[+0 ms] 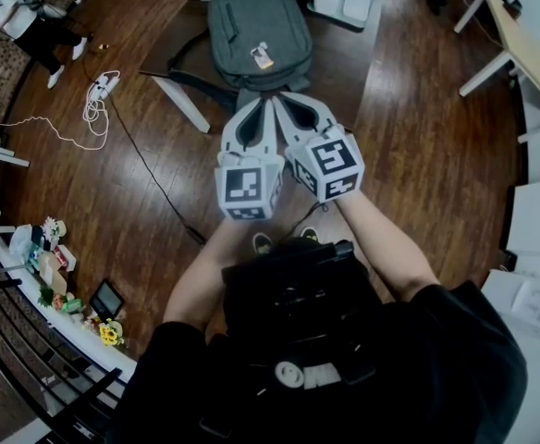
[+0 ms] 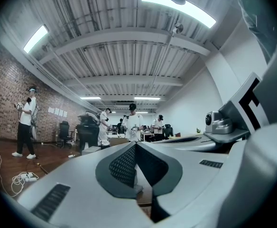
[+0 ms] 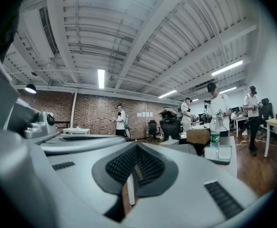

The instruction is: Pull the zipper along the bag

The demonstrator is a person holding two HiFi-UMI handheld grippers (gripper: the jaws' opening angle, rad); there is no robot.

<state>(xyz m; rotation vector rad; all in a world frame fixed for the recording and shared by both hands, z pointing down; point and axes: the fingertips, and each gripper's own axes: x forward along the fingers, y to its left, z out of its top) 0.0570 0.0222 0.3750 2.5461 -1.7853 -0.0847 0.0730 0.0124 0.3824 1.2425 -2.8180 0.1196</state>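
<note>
Fingers of both my left gripper (image 1: 259, 104) and right gripper (image 1: 288, 100) are pinched together on nothing in the head view, side by side, short of the bag (image 1: 259, 37) lying on the table (image 1: 344, 63). Left gripper view: tips meet, nothing between, and the bag is hidden below them. Right gripper view: the same, closed and empty. Reaching in closed, I'd likely nudge the bag or miss the zipper pull, which I can't make out anywhere; unbraced, the bag could slide.

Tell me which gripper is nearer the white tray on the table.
Right. The right gripper is down-left of the white tray in the head view; the left gripper sits beside it, farther left.
</note>
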